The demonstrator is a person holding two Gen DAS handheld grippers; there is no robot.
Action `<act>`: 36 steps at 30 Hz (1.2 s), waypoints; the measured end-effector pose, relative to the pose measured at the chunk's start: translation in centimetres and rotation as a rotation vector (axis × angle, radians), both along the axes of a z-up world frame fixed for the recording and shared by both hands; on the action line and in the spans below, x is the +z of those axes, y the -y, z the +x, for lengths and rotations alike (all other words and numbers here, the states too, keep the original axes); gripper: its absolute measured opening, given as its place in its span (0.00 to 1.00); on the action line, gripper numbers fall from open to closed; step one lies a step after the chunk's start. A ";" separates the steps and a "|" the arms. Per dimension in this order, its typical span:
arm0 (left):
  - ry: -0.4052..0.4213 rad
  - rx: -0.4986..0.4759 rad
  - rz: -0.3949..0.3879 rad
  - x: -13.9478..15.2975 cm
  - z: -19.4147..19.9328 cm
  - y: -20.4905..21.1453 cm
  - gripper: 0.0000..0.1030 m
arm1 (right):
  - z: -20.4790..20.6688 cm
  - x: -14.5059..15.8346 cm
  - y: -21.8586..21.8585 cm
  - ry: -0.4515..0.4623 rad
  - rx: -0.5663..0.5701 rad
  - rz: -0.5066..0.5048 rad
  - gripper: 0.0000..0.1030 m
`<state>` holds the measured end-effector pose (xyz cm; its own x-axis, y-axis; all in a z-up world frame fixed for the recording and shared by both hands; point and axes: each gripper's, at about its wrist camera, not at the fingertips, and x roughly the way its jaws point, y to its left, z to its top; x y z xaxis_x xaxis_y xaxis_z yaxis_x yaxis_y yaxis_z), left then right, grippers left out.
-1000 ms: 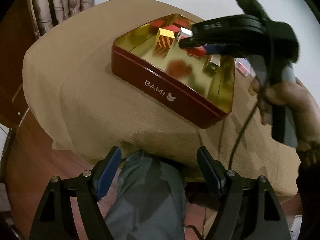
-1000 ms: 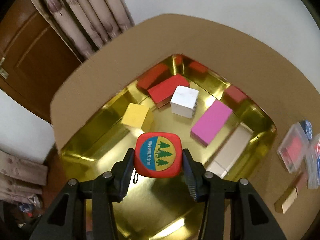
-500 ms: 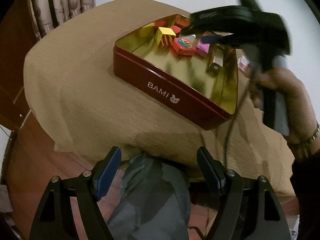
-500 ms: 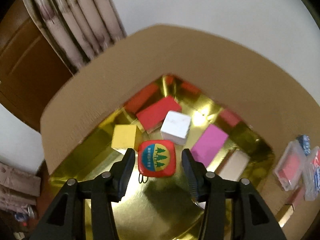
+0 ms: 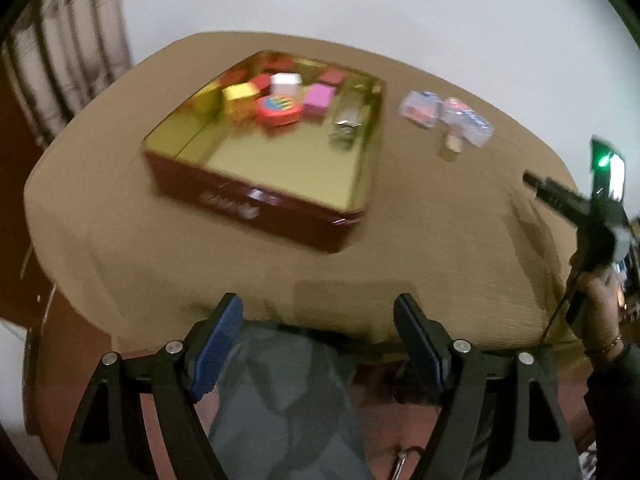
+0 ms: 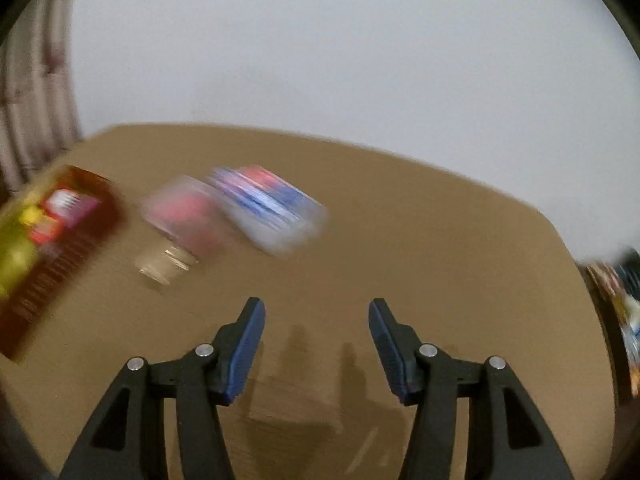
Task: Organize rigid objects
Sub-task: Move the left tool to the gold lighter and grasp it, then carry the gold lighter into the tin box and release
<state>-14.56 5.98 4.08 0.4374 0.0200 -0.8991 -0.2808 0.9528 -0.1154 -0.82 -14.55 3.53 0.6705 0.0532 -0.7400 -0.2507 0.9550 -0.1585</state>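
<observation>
Tan cloth covers the table (image 5: 440, 248), the largest thing in view; its near edge is cut off behind the left gripper (image 5: 318, 344), and both frames are motion-blurred. Taking the red tin (image 5: 256, 204) as landmark: it sits on the cloth toward the table's left side, gold-lined, open-topped, with white lettering on its front wall smeared past reading. Inside the tin, clustered at its far end, are a yellow block (image 5: 240, 92), a white block (image 5: 285, 82), a pink block (image 5: 318, 98), a red piece (image 5: 260, 80) partly hidden behind the yellow one, and a red rounded-square item with a multicoloured face (image 5: 279, 110) nearest the tin's middle. A pale long block (image 5: 348, 120) lies along the tin's right wall, its outline indistinct. Right of the tin, on the cloth, lie two clear packets (image 5: 446, 114) and a small tan block (image 5: 454, 144), all blurred. Right gripper (image 6: 316, 336) hangs over bare cloth well right of the tin, fingers spread, nothing between them; in the left view only part of it shows at the frame edge. Left gripper's fingers likewise stand apart and empty, short of the table's near edge.
</observation>
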 end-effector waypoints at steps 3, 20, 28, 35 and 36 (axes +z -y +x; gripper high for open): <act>0.007 -0.058 0.009 0.9 2.0 1.9 0.72 | 0.8 -1.5 5.0 -0.038 -0.091 0.031 0.54; 0.005 -0.290 0.071 -1.7 21.7 10.3 0.77 | 1.6 -1.4 10.6 -0.088 -0.158 0.310 0.54; -0.050 -0.361 0.136 -4.1 25.9 12.0 0.72 | 0.7 -0.8 11.3 -0.071 -0.136 0.358 0.54; -0.112 -0.360 0.114 -6.1 27.7 11.9 0.65 | -0.3 -0.1 12.0 -0.048 -0.130 0.389 0.54; -0.123 -0.356 0.101 -6.4 27.9 11.7 0.60 | -0.3 -0.1 12.0 -0.046 -0.129 0.392 0.54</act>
